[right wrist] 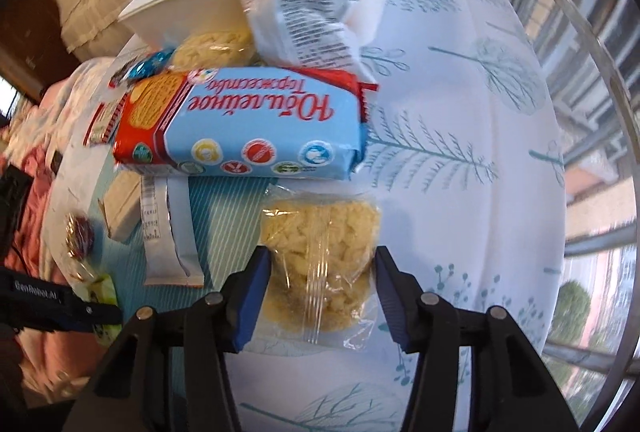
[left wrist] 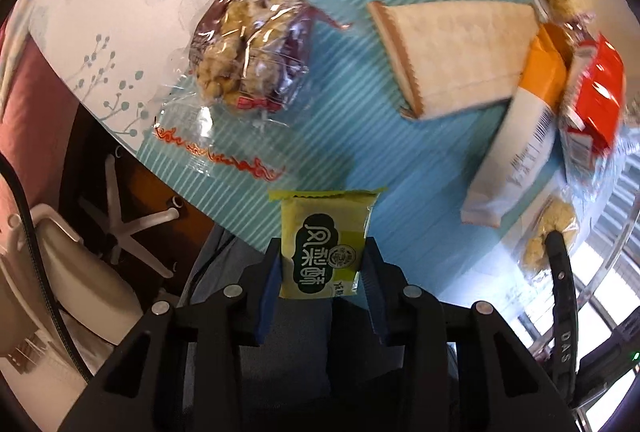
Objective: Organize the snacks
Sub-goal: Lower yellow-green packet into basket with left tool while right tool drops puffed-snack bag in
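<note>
A small yellow snack packet [left wrist: 324, 232] with dark green lettering stands between the blue pads of my left gripper [left wrist: 320, 248], which is shut on its sides above the near edge of the teal striped mat [left wrist: 400, 172]. In the right wrist view a clear bag of pale puffed snack [right wrist: 320, 232] lies on the white leaf-print tablecloth [right wrist: 460, 160]. My right gripper [right wrist: 320, 256] is closed around its lower half, with both pads against the bag's sides.
On the mat lie a clear bag of brown nut sweets [left wrist: 248, 48], a tan packet [left wrist: 452, 52], an orange-and-white packet [left wrist: 520, 136] and a red one [left wrist: 596, 100]. A blue-and-red biscuit pack [right wrist: 248, 128], a white packet [right wrist: 312, 20] and a white bin [right wrist: 192, 4] lie beyond the puffed snack.
</note>
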A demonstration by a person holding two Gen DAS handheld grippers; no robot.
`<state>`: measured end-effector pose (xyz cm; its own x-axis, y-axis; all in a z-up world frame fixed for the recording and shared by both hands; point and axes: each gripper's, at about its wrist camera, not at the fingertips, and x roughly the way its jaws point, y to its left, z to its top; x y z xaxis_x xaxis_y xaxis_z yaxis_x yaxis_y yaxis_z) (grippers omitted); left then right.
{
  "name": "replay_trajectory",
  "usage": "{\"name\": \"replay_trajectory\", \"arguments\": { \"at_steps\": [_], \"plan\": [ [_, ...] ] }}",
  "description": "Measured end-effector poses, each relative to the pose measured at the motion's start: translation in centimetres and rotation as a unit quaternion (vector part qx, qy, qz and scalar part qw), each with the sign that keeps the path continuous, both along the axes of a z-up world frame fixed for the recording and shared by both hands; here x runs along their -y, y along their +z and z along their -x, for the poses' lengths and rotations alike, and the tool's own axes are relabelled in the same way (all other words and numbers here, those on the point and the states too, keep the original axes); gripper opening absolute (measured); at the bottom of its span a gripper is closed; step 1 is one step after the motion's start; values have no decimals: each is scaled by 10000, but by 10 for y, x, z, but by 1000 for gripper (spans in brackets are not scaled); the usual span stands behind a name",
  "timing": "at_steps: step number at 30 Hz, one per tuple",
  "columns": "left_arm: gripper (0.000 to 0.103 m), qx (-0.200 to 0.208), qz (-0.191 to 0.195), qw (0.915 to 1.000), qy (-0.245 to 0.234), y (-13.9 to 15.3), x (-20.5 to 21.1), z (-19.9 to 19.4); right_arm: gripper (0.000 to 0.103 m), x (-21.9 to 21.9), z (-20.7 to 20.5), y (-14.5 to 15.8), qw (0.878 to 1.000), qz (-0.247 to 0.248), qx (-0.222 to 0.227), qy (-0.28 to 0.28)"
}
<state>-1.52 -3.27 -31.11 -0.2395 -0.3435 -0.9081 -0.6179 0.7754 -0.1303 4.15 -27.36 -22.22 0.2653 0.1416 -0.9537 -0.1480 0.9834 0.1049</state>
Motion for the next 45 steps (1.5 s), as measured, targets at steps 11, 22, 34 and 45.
{"name": "replay_trajectory", "arguments": {
  "at_steps": [11, 22, 34, 45],
  "plan": [
    [36, 349, 69, 9950, -937, 63, 14, -35, 52, 40, -5, 35, 9878, -765, 1, -1355],
    [36, 1193, -282, 9741, -1899, 159, 24, -98, 52, 64, -14, 78, 9632, -1367, 617, -2230],
    [36, 1857, -568, 9508, -2412, 210, 20, -170, 52, 59, -49, 113, 9488, -1592, 1193, -2454],
    [37, 2316, -520, 9361, -2594, 220, 21, -234, 52, 42, -90, 119, 9440, -1538, 1451, -2532]
  ]
}}
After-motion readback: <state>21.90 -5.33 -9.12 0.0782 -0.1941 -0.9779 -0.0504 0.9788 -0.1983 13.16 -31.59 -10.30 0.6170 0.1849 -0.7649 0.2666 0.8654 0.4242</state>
